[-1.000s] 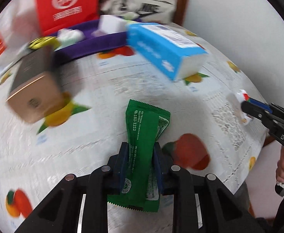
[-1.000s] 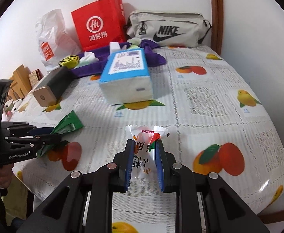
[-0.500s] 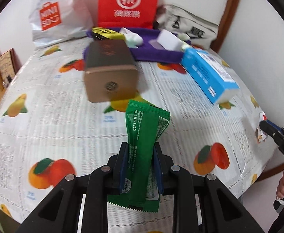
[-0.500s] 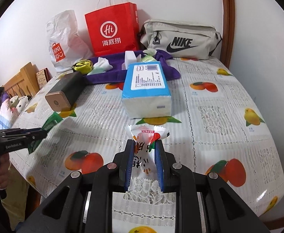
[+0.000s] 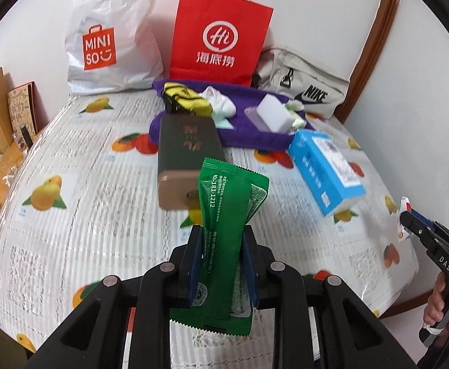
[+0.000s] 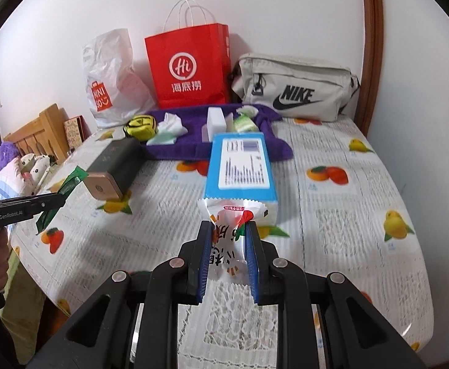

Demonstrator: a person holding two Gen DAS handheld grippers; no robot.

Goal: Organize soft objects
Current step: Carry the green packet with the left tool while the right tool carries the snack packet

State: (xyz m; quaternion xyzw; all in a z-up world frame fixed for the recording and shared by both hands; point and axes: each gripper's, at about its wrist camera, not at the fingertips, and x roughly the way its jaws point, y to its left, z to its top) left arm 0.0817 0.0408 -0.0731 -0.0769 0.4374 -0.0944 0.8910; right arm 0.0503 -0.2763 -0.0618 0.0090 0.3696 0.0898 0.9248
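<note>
We read MINISO on white bag [image 5: 110,35], NIKE on pouch [image 6: 295,87]. Left gripper [image 5: 221,264] clamps green packet [image 5: 224,236]; right gripper [image 6: 228,261] clamps white packet [image 6: 229,240].

A red paper bag [image 6: 187,70], a white Miniso bag [image 6: 110,83] and a beige Nike bag [image 6: 295,87] are being propped against the wall, far ahead of the gripper. A fruit-print tablecloth [image 6: 362,215] is being spread below it.

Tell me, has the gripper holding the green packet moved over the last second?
Yes. In the right wrist view, the left gripper with its green packet has risen from beside the orange print to beside the dark box.
</note>
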